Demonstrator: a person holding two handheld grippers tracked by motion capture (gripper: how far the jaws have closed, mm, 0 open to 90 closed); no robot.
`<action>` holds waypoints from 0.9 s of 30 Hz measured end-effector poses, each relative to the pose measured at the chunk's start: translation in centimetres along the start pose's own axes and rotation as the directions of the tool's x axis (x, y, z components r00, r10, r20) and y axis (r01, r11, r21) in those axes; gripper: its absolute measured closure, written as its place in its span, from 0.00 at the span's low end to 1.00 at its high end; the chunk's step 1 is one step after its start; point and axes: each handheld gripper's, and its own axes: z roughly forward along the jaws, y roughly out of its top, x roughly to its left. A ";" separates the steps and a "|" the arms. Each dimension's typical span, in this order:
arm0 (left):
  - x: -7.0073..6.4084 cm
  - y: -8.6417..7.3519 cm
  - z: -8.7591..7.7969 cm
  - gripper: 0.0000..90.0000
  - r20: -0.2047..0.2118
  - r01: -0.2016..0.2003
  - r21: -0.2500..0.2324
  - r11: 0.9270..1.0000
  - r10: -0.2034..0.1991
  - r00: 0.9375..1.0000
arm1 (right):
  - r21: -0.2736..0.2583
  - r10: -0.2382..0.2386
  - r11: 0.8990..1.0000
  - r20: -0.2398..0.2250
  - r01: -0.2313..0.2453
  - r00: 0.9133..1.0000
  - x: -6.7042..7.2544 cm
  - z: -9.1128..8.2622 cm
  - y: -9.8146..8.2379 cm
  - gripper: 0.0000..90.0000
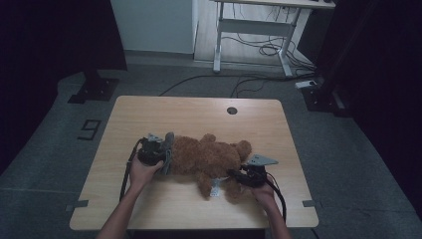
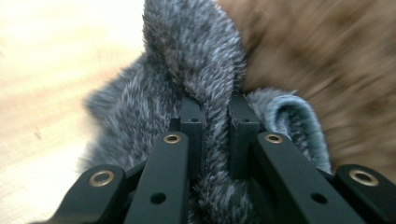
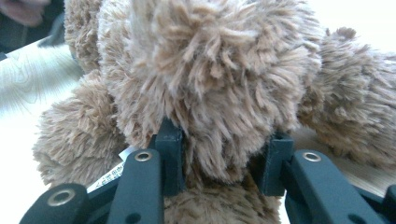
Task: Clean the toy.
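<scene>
A brown teddy bear (image 1: 211, 158) lies flat across the middle of the wooden worktop (image 1: 199, 112), its length running left to right. A grey furry cloth (image 1: 168, 149) is bunched against the bear's left end.

The left claw (image 1: 166, 153) is clamped on a fold of that grey cloth; in the left gripper view the cloth (image 2: 187, 70) is pinched between the two black jaws, standing narrow, with the brown fur just behind it. The person's left hand (image 1: 142, 172) holds the tool from the near side.

The right claw (image 1: 238, 175) is closed around a thick lump of the bear at its near right part; in the right gripper view the fur (image 3: 210, 93) bulges between the jaws, held fairly wide by its bulk. A white label (image 1: 215, 190) sticks out beside the grip, touching the worktop. The right hand (image 1: 263, 191) sits just behind.

Cables trail from both tools towards the near edge. A round hole (image 1: 232, 110) sits near the far edge, well apart from the bear. Beyond the worktop stands a white desk frame (image 1: 254, 30) with loose cables (image 1: 263, 50) on the floor, and a black stand base (image 1: 93, 89) at the left.
</scene>
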 end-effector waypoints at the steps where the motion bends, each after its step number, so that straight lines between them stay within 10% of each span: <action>1: 0.1 -0.2 0.2 0.88 0.009 0.004 0.008 1.000 -0.004 1.000 | 0.000 0.000 1.000 -0.001 0.000 1.000 0.0 0.0 0.0 0.67; 13: -2.2 4.2 -5.7 0.88 0.067 -0.051 -0.159 0.986 0.063 0.996 | -0.006 0.014 1.000 0.000 -0.014 1.000 -0.3 0.0 -0.1 0.67; 19: -7.8 7.5 -5.4 0.88 0.137 -0.149 -0.192 0.970 0.177 0.975 | -0.009 0.013 1.000 0.002 -0.013 1.000 -0.2 0.1 -0.1 0.67; 27: -16.4 11.7 0.1 0.88 0.230 -0.244 -0.127 0.962 0.268 0.936 | -0.008 -0.002 1.000 0.010 0.002 1.000 -0.1 0.0 -0.1 0.67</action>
